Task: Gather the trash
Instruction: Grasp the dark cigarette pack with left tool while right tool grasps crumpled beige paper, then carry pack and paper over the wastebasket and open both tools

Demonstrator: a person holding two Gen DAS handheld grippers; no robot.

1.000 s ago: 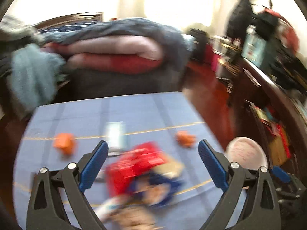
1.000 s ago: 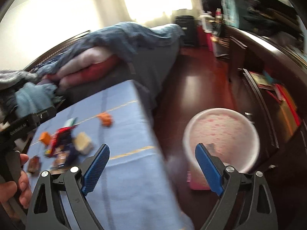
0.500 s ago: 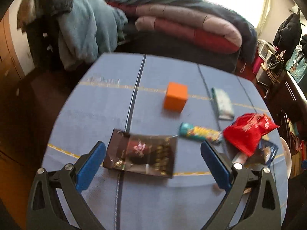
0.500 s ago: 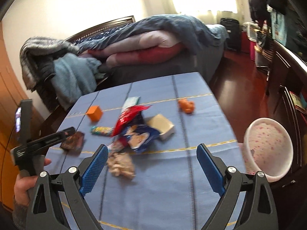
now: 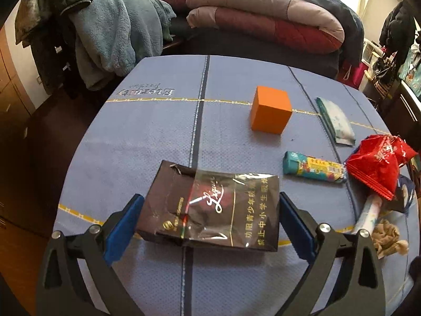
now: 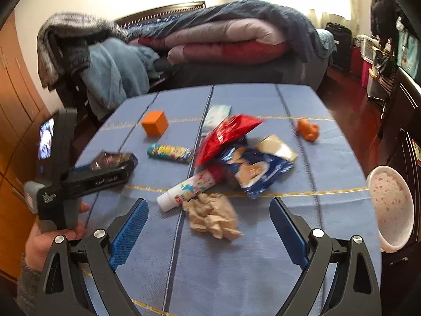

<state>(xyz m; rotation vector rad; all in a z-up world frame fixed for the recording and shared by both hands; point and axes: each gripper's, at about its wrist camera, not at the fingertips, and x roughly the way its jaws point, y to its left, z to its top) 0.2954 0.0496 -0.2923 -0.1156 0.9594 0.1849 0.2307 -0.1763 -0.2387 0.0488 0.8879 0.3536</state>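
My left gripper [image 5: 210, 223] is open, its blue pads on either side of a dark cigarette pack [image 5: 213, 208] lying flat on the blue table cloth [image 5: 147, 137]. Trash lies to the right: a teal candy tube [image 5: 313, 167], a red wrapper [image 5: 379, 163], a pale packet [image 5: 335, 119], crumpled paper [image 5: 389, 239]. My right gripper [image 6: 209, 226] is open and empty above the table's near side, just short of the crumpled brown paper [image 6: 213, 216], a white tube [image 6: 192, 187] and a blue snack bag [image 6: 257, 169]. The left gripper [image 6: 102, 175] shows there at the pack [image 6: 113, 159].
An orange cube [image 5: 271, 109] stands mid-table and an orange lump [image 6: 307, 129] lies at the far right. A white pink-speckled bin [image 6: 392, 210] stands on the floor past the table's right edge. A bed with piled quilts [image 6: 226, 42] and hanging clothes [image 5: 113, 29] lie beyond.
My left gripper has moved forward and down so the cigarette pack now lies between its pads. My right gripper has moved closer to the pile of trash.
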